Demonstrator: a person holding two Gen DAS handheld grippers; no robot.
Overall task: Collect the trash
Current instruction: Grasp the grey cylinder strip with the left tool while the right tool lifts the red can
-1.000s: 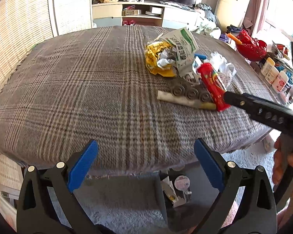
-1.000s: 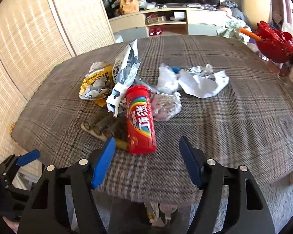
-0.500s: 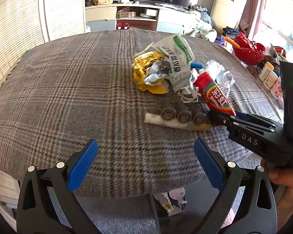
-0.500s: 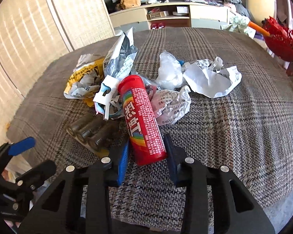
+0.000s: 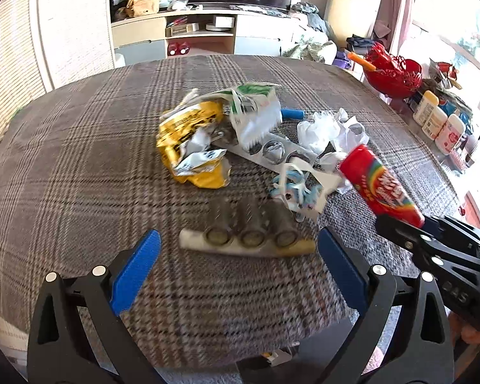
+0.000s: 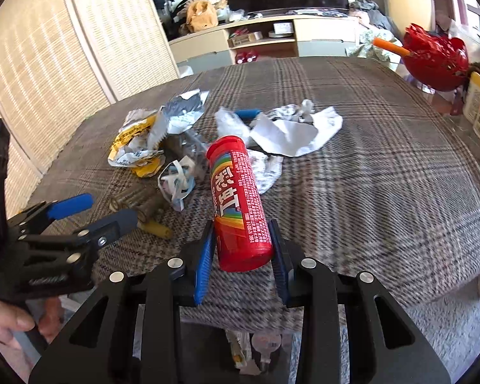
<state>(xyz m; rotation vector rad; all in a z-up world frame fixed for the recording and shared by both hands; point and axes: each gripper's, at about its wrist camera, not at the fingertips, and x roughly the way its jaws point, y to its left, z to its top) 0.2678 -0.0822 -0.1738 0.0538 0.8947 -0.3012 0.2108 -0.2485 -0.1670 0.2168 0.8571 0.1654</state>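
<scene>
**Red tube gripped, rest of the litter not yet gathered**

Right hand-held gripper [image 6: 242,252] clamped narrow on the red candy tube [image 6: 238,204], blue pads pressing both sides of its near end; jaws closed in on it over the last second. Tube tilted up off the plaid-covered counter [image 6: 384,185]. Left hand-held gripper [image 5: 236,267] wide open and holding nothing, poised just short of the three-cup blister pack [image 5: 249,236].

Judged an early stage: one piece picked up, none visibly binned. Left lying in the middle of the counter: yellow snack wrapper [image 5: 192,140], green-and-white pouch [image 5: 256,108], crumpled white paper [image 6: 297,131], torn white-and-blue scrap [image 6: 176,185].

Readable: large characters 彩虹 on the tube over a rainbow band; fine print too small. "DAS" moulded on the right tool's body.
</scene>
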